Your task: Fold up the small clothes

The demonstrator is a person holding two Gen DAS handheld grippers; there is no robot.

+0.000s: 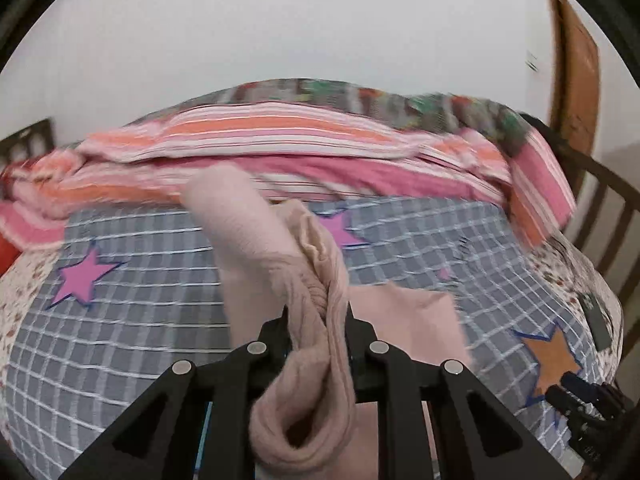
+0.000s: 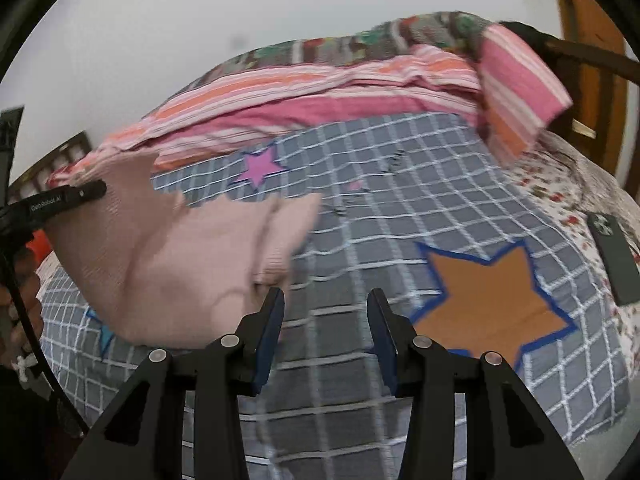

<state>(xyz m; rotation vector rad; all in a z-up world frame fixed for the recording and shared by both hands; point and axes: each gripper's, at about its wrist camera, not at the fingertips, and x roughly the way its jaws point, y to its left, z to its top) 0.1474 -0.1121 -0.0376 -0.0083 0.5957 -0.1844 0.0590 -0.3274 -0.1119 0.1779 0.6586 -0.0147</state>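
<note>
Bunched pink garment point(image 1: 316, 320) sits clamped in my left gripper point(image 1: 318, 316) above the bed point(image 1: 160, 320), while my right gripper point(image 2: 326, 300) hangs wide and empty beside it, so I should pinch the loose corner and pull flat.

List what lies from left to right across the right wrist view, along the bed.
Left gripper → pink garment → pink star → orange star → dark phone.
</note>
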